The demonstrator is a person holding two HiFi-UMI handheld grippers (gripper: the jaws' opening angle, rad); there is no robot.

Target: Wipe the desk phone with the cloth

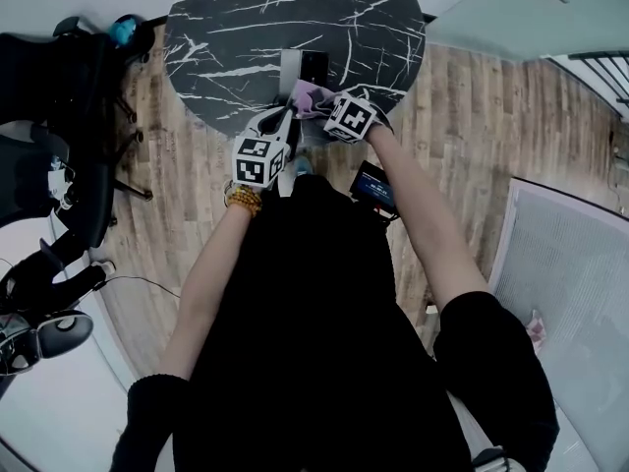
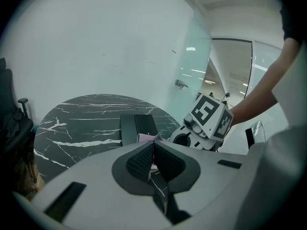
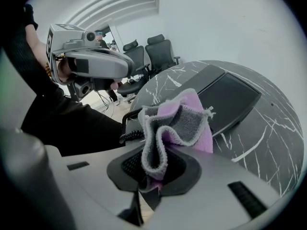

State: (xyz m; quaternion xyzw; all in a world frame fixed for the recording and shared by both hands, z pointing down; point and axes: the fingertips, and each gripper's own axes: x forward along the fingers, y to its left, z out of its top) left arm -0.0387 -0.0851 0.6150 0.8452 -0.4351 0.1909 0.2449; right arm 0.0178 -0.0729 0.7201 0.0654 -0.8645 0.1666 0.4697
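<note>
The black desk phone (image 1: pixel 303 67) lies near the front edge of the round black marble table (image 1: pixel 226 37). In the right gripper view the phone (image 3: pixel 225 97) lies just past the cloth, its coiled cord (image 3: pixel 128 135) hanging to the left. My right gripper (image 3: pixel 156 169) is shut on a bunched pink and grey cloth (image 3: pixel 180 126), held just before the phone. The cloth (image 1: pixel 313 96) shows pink between the two grippers. My left gripper (image 2: pixel 153 150) is shut with nothing in it, pointing at the phone (image 2: pixel 139 127). The right gripper (image 2: pixel 206 121) is close on its right.
Black office chairs (image 1: pixel 49 116) stand left of the table on the wooden floor. A glass wall (image 2: pixel 192 75) rises behind the table. A large pale panel (image 1: pixel 575 283) lies at the right. A small black device (image 1: pixel 373 185) hangs at the person's waist.
</note>
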